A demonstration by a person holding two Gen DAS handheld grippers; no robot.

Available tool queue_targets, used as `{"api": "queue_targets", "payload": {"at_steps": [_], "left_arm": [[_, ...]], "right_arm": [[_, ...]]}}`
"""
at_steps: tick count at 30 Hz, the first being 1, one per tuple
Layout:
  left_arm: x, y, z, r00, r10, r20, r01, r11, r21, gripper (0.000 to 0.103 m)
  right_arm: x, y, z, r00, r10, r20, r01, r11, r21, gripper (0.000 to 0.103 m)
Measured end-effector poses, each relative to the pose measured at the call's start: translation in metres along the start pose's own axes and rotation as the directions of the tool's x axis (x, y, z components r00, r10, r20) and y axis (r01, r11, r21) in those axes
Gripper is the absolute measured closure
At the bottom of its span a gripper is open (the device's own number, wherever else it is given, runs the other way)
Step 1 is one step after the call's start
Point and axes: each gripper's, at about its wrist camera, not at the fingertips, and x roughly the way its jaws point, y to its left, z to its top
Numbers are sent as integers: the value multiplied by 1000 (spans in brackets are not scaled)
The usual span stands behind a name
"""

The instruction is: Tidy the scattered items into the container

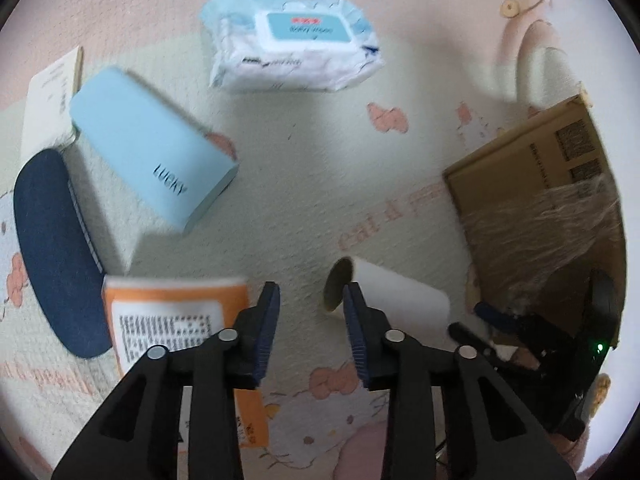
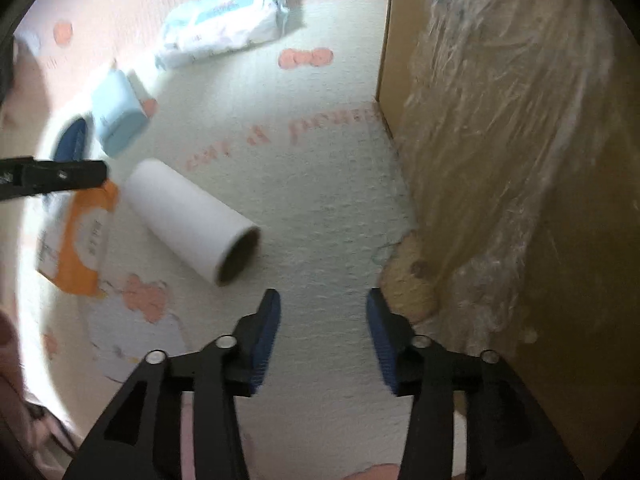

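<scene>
Left claw (image 1: pixel 310 292) released, nothing between pads, hovering over patterned mat (image 1: pixel 304 184). Right claw (image 2: pixel 323 300) released, empty, beside cardboard box (image 2: pixel 560 240) lined with clear plastic film. White paper roll (image 2: pixel 192 220) lying on mat, near left claw, open end toward box. Wet wipes pack (image 1: pixel 294 46) far. Light blue box (image 1: pixel 148 160), navy case (image 1: pixel 54 256), orange packet (image 1: pixel 176 316) at left.

Cluttered mat (image 1: pixel 304 184) (roll (image 1: pixel 400 296), wipes (image 1: pixel 296 48))
</scene>
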Motion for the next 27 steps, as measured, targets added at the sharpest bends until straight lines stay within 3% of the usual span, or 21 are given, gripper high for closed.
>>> {"api": "queue_targets", "payload": {"at_steps": [3, 10, 17, 22, 27], "left_arm": [[8, -3, 5, 998, -57, -18, 57, 998, -10, 65], [29, -21, 3, 995, -61, -73, 66, 996, 67, 66], [33, -25, -4, 992, -89, -88, 97, 992, 85, 66], [35, -39, -16, 986, -111, -121, 127, 982, 138, 68], [42, -49, -24, 987, -92, -129, 111, 983, 148, 72]], "right_arm": [[-5, 6, 1, 997, 68, 42, -69, 998, 6, 56], [2, 45, -1, 987, 155, 45, -153, 987, -53, 53], [11, 48, 3, 990, 138, 38, -135, 987, -90, 53], [12, 45, 7, 981, 188, 48, -184, 979, -84, 55], [11, 42, 13, 985, 163, 63, -158, 984, -86, 56]]}}
